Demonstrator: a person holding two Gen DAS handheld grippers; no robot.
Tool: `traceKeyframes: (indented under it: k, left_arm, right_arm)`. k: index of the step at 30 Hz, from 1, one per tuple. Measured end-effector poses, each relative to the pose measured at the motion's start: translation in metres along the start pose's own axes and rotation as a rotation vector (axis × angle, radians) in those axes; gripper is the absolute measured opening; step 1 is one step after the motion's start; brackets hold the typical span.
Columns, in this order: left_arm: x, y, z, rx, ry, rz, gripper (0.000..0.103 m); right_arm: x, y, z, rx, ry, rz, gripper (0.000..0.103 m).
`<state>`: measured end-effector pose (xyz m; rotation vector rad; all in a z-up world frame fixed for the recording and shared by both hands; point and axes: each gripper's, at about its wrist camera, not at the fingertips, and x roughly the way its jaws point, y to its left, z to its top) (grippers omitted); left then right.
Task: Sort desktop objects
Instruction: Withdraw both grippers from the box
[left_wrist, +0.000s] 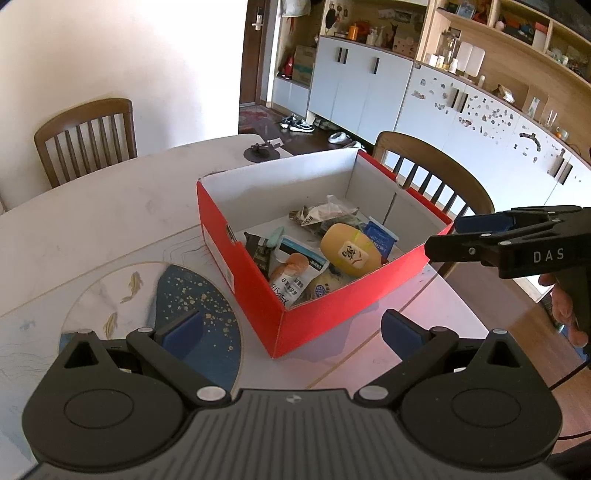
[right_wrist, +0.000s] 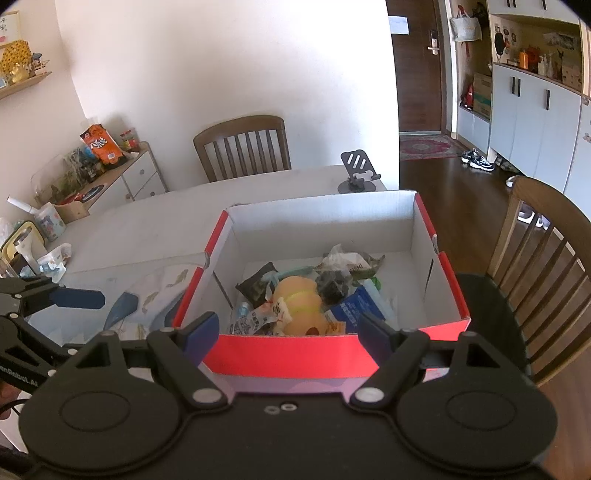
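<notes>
A red cardboard box (left_wrist: 258, 306) with white inner walls stands on the table; it also shows in the right wrist view (right_wrist: 295, 356). Inside lie a yellow squishy toy (left_wrist: 349, 249) (right_wrist: 299, 304), snack packets (left_wrist: 291, 277) (right_wrist: 258, 317), a blue packet (left_wrist: 380, 236) (right_wrist: 354, 304) and crumpled wrappers (left_wrist: 325, 214) (right_wrist: 347, 264). My left gripper (left_wrist: 291, 332) is open and empty just before the box's near corner. My right gripper (right_wrist: 286, 332) is open and empty at the box's near wall; it also shows in the left wrist view (left_wrist: 443, 236) at the box's right corner.
A round fish-patterned mat (left_wrist: 147, 306) lies left of the box on the white table (left_wrist: 92, 221). A phone stand (right_wrist: 358, 170) sits at the far table edge. Wooden chairs (right_wrist: 243, 147) (left_wrist: 436, 173) stand behind and right. Cluttered items (right_wrist: 37, 251) lie at the table's left end.
</notes>
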<state>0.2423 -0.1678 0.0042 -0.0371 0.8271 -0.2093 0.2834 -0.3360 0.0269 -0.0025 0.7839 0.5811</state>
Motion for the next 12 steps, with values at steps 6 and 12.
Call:
traceKeyframes:
  k: [6, 12]
  left_arm:
    - [-0.0017, -0.0031, -0.0025, 0.015, -0.002, -0.001, 0.103]
    - [-0.008, -0.0015, -0.0049, 0.01, -0.013, 0.008, 0.103]
  right_arm:
    - [-0.0008, -0.0012, -0.0042, 0.004, 0.003, 0.002, 0.082]
    - [-0.0009, 0.0014, -0.0068, 0.006, 0.009, 0.008, 0.082]
